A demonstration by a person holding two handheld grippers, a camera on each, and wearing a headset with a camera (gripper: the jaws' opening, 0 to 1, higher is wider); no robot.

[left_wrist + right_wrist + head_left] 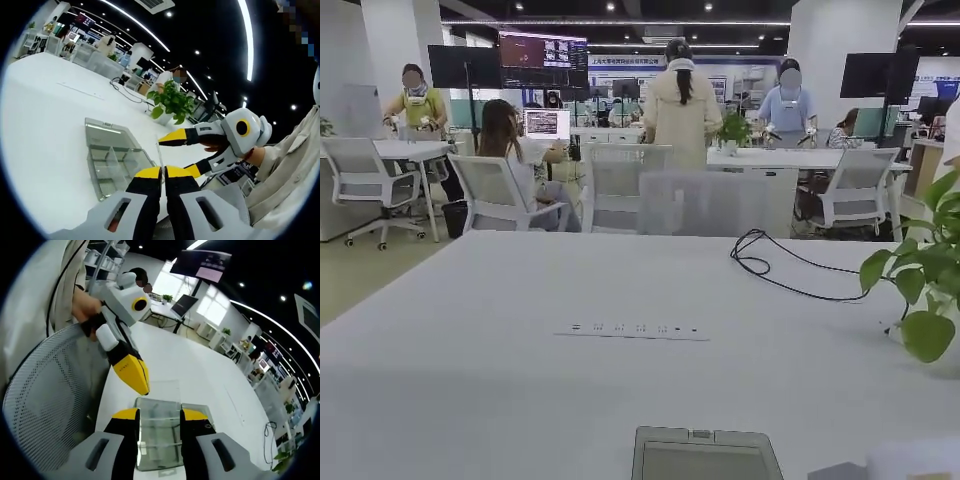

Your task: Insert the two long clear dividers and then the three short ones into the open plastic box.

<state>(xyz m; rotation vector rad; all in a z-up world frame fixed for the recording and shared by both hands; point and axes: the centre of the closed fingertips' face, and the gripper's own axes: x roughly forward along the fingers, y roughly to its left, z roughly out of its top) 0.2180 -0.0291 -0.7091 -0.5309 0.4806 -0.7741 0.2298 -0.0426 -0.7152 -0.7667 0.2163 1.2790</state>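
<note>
Two jaws of my left gripper [162,172] sit pinched together on a thin clear divider [165,390], held on edge just above the open plastic box [95,167]. The right gripper [161,415] hangs over the box too, its jaws apart and empty. I judge the divider light, stiff, slick and easily cracked, so I'd hold it gently along its top edge.

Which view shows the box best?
Left gripper view: nearly the whole open box shows, lid back, inside visible. Right gripper view has the box between the right gripper's open jaws, which cover its sides. Head view catches part of the box at the bottom edge.
</note>
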